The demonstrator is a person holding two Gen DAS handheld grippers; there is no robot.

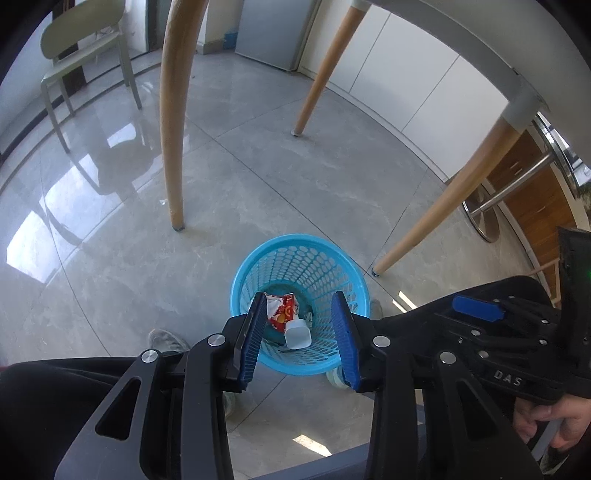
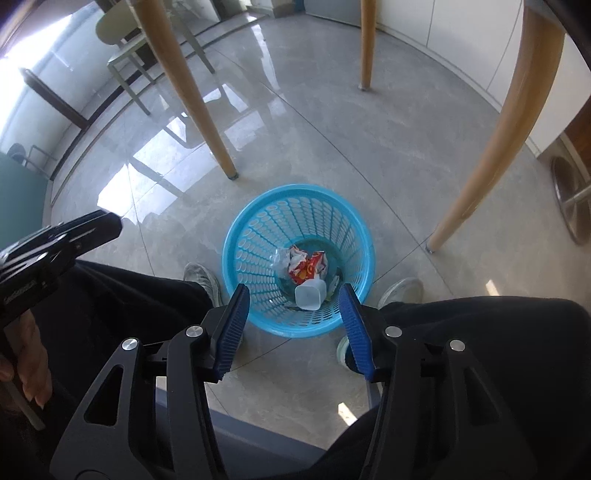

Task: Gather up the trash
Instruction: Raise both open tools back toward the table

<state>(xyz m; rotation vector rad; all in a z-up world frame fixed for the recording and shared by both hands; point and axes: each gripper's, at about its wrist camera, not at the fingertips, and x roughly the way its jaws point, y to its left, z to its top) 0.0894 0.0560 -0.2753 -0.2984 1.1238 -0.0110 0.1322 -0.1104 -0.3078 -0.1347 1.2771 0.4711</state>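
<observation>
A blue plastic mesh waste basket (image 1: 314,258) stands on the grey tiled floor; it also shows in the right wrist view (image 2: 280,221). Inside lie a crumpled red and white wrapper (image 1: 282,312) (image 2: 308,266), a white plastic cup (image 1: 296,334) (image 2: 309,295) and some clear plastic (image 2: 280,258). My left gripper (image 1: 301,306) is open and empty above the basket. My right gripper (image 2: 295,295) is open and empty above the basket too. Each gripper's body shows at the edge of the other view.
Wooden table legs (image 1: 171,122) (image 1: 454,199) (image 2: 192,96) (image 2: 491,140) stand around the basket under a white tabletop (image 1: 461,33). A pale green chair (image 1: 85,55) is at the far left. The person's dark trousers and shoes (image 2: 201,277) flank the basket. A metal stool base (image 1: 480,218) is at right.
</observation>
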